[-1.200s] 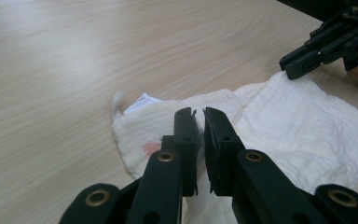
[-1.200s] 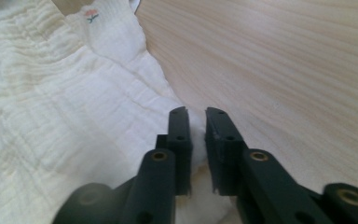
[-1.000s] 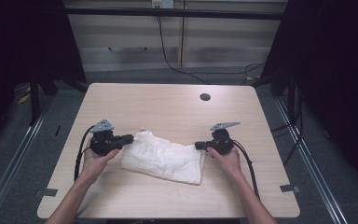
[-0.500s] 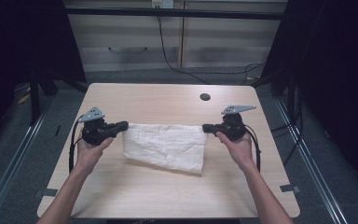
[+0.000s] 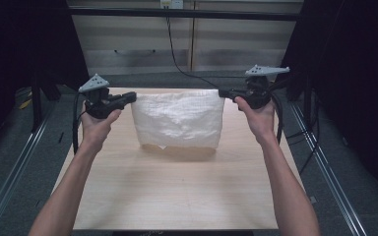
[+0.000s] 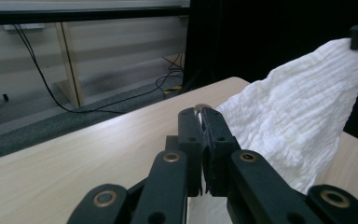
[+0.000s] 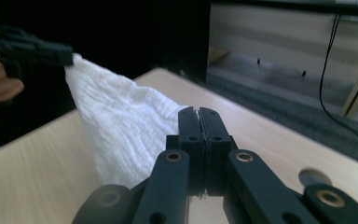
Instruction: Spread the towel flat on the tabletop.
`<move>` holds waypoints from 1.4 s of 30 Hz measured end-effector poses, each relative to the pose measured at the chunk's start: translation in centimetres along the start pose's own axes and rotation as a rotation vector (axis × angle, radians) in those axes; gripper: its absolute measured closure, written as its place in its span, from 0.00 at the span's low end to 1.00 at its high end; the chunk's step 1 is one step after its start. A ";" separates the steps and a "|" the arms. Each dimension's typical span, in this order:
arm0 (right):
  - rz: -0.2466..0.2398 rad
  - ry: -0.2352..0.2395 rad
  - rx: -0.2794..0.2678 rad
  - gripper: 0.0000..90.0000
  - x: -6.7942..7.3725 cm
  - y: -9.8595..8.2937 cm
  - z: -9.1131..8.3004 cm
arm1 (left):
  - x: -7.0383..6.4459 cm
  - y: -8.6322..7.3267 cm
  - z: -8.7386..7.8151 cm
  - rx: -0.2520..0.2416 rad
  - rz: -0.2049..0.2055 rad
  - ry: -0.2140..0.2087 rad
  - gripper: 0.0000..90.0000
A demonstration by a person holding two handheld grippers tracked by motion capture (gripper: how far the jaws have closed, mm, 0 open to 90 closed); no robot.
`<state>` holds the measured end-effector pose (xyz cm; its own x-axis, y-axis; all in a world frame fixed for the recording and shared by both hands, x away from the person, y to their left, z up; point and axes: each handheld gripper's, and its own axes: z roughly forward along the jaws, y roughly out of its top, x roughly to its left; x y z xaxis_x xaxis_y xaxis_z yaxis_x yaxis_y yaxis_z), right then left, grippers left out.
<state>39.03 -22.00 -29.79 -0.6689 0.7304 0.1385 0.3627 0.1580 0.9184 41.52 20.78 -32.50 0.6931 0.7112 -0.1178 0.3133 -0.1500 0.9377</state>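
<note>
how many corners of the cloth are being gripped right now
2: the left gripper pinches the white cloth's top left corner, the right gripper its top right. The lower corners hang free.

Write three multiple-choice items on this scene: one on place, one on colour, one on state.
1. Where is the cloth?
A. flat on the table
B. held up between both tools
C. on the floor

2. What colour is the cloth?
A. white
B. red
C. blue

3. How stands the left tool?
A. wide open
B. shut on the cloth
C. lying on the table

Answers:
1 B, the left tool and the right tool each grip a top corner above the table.
2 A, white in every view.
3 B, its jaws pinch the cloth's corner.
</note>
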 end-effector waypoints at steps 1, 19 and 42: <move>0.016 -0.002 -0.022 0.99 -0.2 0.4 -0.1 | 0.5 0.4 0.2 0.002 -0.010 0.005 0.97; 0.019 -0.057 -0.012 1.00 -1.8 1.0 -0.2 | 0.3 1.6 0.5 0.003 -0.002 -0.064 0.98; 0.056 0.069 0.120 0.99 2.2 -13.2 -2.2 | -3.3 -10.5 -2.9 0.085 -0.008 -0.174 0.98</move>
<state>31.40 -23.96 -40.77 -0.6867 0.6936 0.2176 0.4729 0.1989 0.8584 34.02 21.97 -41.05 0.7895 0.5845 -0.1872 0.3682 -0.2072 0.9064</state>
